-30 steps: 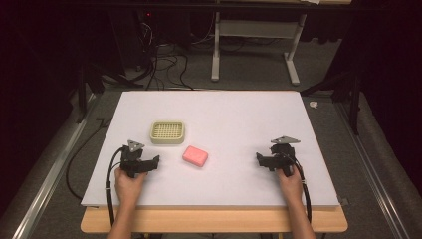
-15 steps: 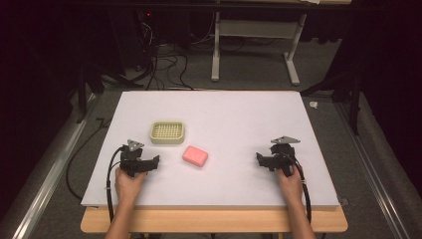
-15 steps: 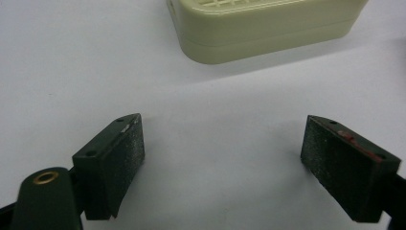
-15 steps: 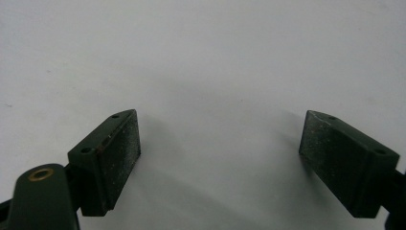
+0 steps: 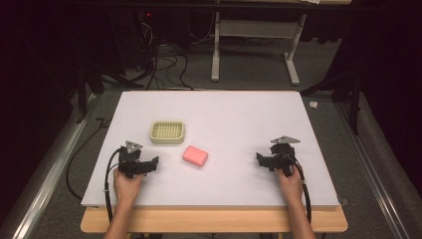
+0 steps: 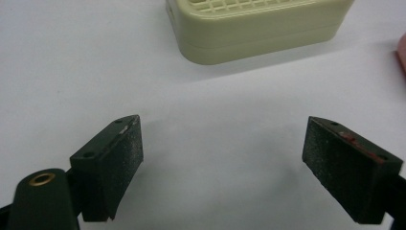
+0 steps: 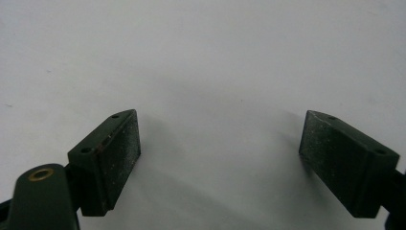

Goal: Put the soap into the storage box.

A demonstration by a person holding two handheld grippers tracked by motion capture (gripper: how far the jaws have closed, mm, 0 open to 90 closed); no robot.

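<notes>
The left hand-held gripper (image 5: pixel 149 165) sits low on the white tabletop (image 5: pixel 234 119), at about 8 o'clock. Its jaws are wide apart and hold nothing. The left hand (image 5: pixel 127 181) grips it from behind, and the forearm comes up from the bottom edge. Its jaws point toward 3 o'clock, at the middle of the tabletop.

The right hand-held gripper (image 5: pixel 260 160) sits at about 4 o'clock. Its jaws are also wide apart and hold nothing. The right hand (image 5: pixel 291 178) holds it from behind. Its jaws point toward 9 o'clock, so the two tools face each other, well apart.

A pink soap bar (image 5: pixel 195 156) lies near the left tool, at its 2 o'clock, not touching it. A cream soap dish (image 5: pixel 168 132) with a grid top sits just past the soap, close to it but apart.

In the left gripper view, the dish (image 6: pixel 258 26) is cut off at the top edge. The soap (image 6: pixel 402 55) is just a thin pink strip at the right edge.

In the right gripper view, bare white tabletop (image 7: pixel 215 62) lies between and beyond the jaws.

Both arms are cut off at the bottom of the high view.
</notes>
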